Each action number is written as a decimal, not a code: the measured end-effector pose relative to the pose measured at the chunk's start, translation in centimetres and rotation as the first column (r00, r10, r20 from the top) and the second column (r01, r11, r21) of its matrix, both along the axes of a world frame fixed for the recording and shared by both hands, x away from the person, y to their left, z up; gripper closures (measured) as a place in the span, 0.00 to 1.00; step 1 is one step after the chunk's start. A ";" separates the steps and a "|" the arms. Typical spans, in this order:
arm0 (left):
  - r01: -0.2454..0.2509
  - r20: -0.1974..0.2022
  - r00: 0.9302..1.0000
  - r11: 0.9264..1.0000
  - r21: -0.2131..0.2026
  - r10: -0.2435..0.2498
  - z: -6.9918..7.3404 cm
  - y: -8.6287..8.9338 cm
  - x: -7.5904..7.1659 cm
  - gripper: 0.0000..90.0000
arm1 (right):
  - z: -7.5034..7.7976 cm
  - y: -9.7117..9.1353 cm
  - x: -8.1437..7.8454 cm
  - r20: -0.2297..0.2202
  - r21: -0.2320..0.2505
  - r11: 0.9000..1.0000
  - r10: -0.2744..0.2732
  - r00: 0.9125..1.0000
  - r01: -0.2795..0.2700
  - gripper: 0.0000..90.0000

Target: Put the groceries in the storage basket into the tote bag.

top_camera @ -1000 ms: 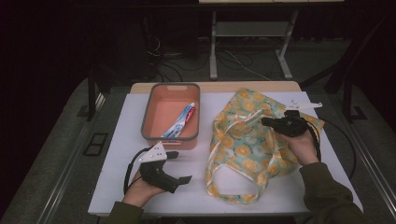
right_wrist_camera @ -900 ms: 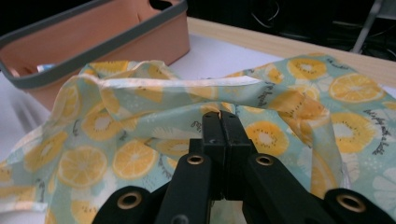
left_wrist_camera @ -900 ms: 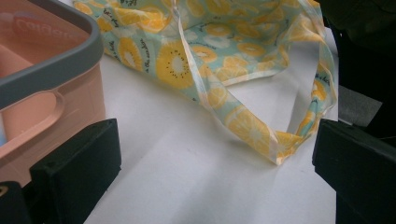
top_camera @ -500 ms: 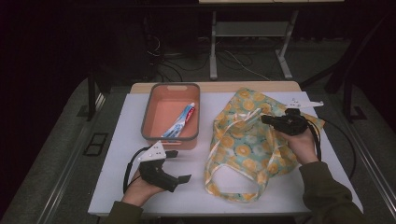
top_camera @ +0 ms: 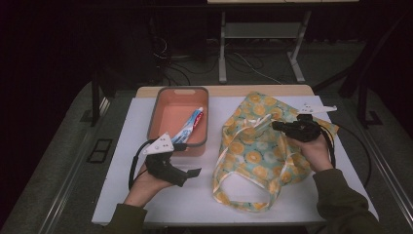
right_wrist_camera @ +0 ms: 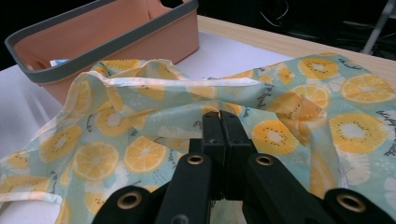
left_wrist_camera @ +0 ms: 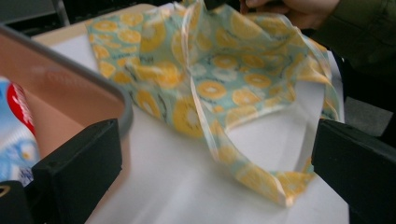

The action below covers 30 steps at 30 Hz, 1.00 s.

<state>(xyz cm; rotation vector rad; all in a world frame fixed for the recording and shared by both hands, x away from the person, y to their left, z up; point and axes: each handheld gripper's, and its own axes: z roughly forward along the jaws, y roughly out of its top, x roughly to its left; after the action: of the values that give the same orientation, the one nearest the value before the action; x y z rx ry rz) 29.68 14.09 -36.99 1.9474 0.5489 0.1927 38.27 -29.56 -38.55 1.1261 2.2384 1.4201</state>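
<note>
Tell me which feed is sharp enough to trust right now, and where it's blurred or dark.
Right gripper view: sharpest, the fruit-print bag crisp by the jaws. Left gripper view: motion-smeared, the bag and the orange tray soft. High view: dim, surroundings black, only the white table lit, with the toothpaste tube readable.

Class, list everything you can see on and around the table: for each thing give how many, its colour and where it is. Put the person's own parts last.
bag: 1, teal with yellow fruit print, right half of the mat, lying open
bin: 1, peach with grey rim, back left of the mat
toothpaste: 1, blue, white and red, inside the bin
mat: 1, white, covering the table
table: 1, wooden, edge showing behind the mat
left gripper: 1, black, front left, open, nothing in it
right gripper: 1, black, shut on the bag's cloth
hands: 2, one on each gripper
</note>
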 end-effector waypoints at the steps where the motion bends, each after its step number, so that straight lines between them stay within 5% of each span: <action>1: -0.001 0.005 1.000 1.000 -0.002 0.001 0.3 -0.1 0.3 0.00 | 0.0 0.1 0.0 0.000 -0.001 1.000 0.003 1.000 -0.003 1.00; 9: -0.024 0.027 0.999 1.000 -0.003 0.024 2.2 -0.8 4.0 0.05 | -0.1 0.3 -0.1 -0.004 -0.010 1.000 0.013 1.000 -0.013 1.00; 17: -0.130 0.014 0.992 0.990 0.048 0.129 2.9 -0.7 8.8 0.20 | 0.0 0.3 -0.1 -0.005 -0.006 1.000 0.017 1.000 -0.017 1.00; 25: -0.210 -0.018 0.977 0.972 0.108 0.213 2.6 -0.9 12.8 0.35 | 0.2 0.1 -0.2 0.002 -0.002 1.000 0.018 1.000 -0.018 1.00; 30: -0.254 -0.017 0.965 0.946 0.200 0.262 1.8 -1.5 14.6 0.35 | 0.2 0.1 -0.2 0.004 -0.001 1.000 0.020 1.000 -0.020 1.00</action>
<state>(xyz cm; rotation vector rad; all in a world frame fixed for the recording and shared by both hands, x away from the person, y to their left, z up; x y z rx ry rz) 44.24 12.63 -35.17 2.0696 0.8419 0.3844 38.04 -29.50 -38.33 1.1029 2.2535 1.4279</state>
